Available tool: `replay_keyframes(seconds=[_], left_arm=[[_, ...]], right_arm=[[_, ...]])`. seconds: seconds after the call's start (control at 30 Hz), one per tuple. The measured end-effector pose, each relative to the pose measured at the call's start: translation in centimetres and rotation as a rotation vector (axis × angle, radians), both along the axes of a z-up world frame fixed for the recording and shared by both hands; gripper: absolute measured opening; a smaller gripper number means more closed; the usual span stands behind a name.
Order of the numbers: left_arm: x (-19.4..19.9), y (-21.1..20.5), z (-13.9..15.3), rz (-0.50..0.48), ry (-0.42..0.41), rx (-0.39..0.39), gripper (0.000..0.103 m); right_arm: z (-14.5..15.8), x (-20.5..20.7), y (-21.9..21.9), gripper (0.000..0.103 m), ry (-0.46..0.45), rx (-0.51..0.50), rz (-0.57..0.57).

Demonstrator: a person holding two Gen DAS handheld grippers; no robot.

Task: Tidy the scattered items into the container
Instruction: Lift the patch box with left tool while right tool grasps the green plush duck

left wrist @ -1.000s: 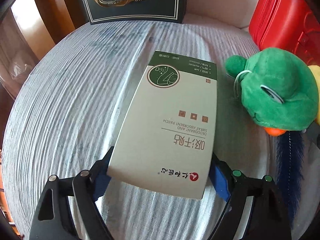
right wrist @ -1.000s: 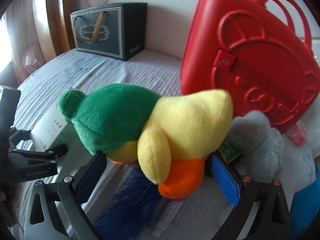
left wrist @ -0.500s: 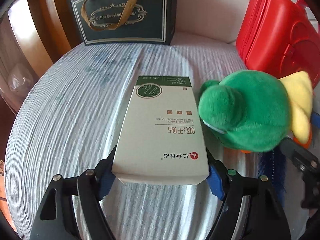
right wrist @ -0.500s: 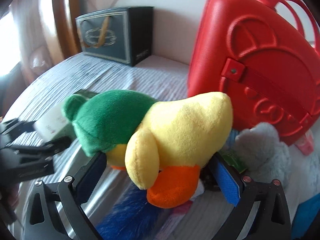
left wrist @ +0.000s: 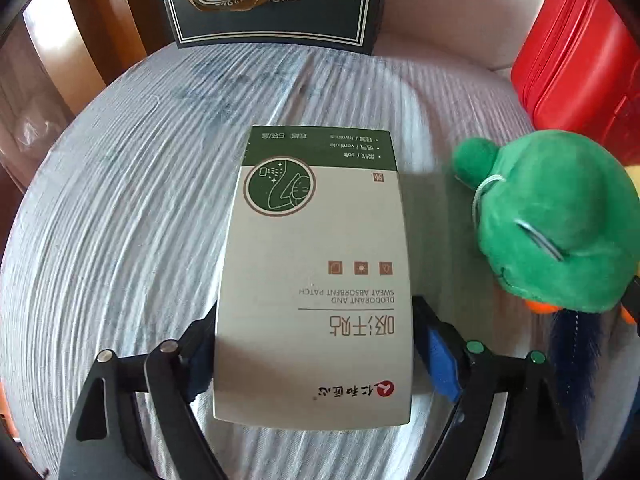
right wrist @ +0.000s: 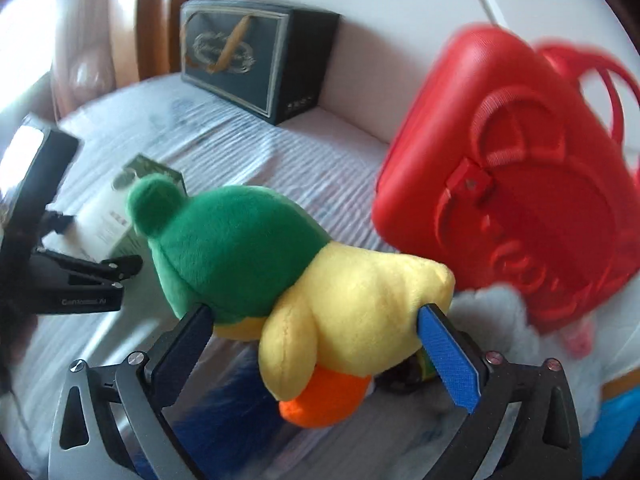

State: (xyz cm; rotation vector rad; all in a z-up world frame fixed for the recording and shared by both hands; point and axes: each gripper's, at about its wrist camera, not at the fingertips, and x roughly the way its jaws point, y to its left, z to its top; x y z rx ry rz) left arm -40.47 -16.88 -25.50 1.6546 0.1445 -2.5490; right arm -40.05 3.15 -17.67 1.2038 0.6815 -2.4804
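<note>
The left gripper (left wrist: 316,364) pinches a flat, matte sweat absorbent patch box (left wrist: 320,280) above the ribbed white cloth (left wrist: 120,240). Only the right wrist view shows the right gripper (right wrist: 316,344) squeezing the plush duck (right wrist: 280,264) beside the rigid red case (right wrist: 520,184).

Flat box (left wrist: 316,280) on bedcover (left wrist: 120,240); plush duck (left wrist: 556,220) right of it; gift bag (left wrist: 272,0) behind.
</note>
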Motion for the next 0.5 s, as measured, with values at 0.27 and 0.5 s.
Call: replay_keyframes(seconds=[0.27, 0.5], left_arm=[[1.8, -0.1, 0.8, -0.027, 0.06, 0.023, 0.076], [1.5, -0.5, 0.7, -0.032, 0.072, 0.023, 0.076]], right_arm=[[0.5, 1.5, -4.8, 0.103, 0.039, 0.072, 0.183], [-5.9, -1.0, -7.3, 0.103, 0.089, 0.329, 0.104]])
